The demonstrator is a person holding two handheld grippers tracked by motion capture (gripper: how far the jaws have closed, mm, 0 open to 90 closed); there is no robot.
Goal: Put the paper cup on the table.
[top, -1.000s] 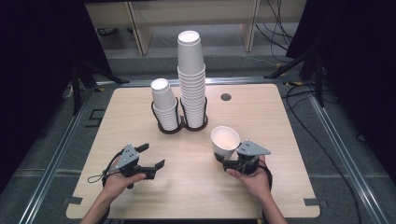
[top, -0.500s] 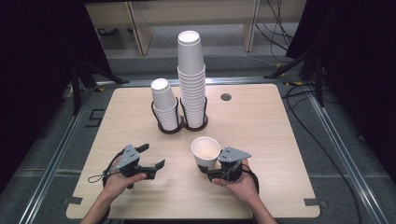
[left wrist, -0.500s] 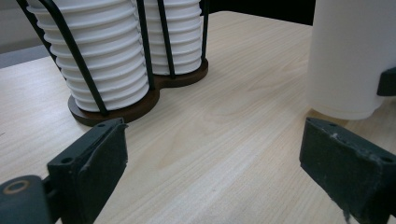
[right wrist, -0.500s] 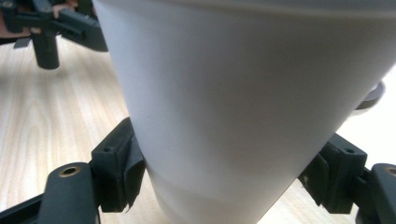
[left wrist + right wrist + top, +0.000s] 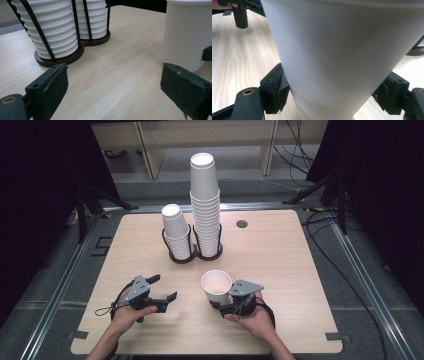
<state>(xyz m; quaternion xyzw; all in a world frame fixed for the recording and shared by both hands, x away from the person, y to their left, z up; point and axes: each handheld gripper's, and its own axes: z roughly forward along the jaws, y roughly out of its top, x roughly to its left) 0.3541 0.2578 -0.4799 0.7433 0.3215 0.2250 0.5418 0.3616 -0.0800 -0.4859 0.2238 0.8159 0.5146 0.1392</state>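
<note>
White paper: the cup (image 5: 216, 285) is plain, smooth-walled and tapered, its mouth open upward and its inside bare.
Cup position: upright on the wooden table (image 5: 280, 255), near the front edge, just in front of the two stacks and well apart from the left gripper.
Right gripper (image 5: 226, 305): jaws closed on the cup's lower wall, one pad on each side; the person's hand wraps the body behind it.
Left gripper (image 5: 164, 288): jaws stand apart with bare wood between them, holding nothing; it sits low by the table's front left.
Stacks: a short stack (image 5: 176, 233) and a tall stack (image 5: 205, 202) of the same cups stand in a dark wire holder (image 5: 192, 256) at mid-table.
High view: shows the cup's open rim and both hands at once.
Right gripper view: shows the pads (image 5: 277, 90) pressing the cup (image 5: 342, 57) close to its base.
Left gripper view: shows the ribbed rims of the stacked cups (image 5: 56, 32), the holder's brown base (image 5: 72, 56), and the cup (image 5: 186, 35) off to one side.
</note>
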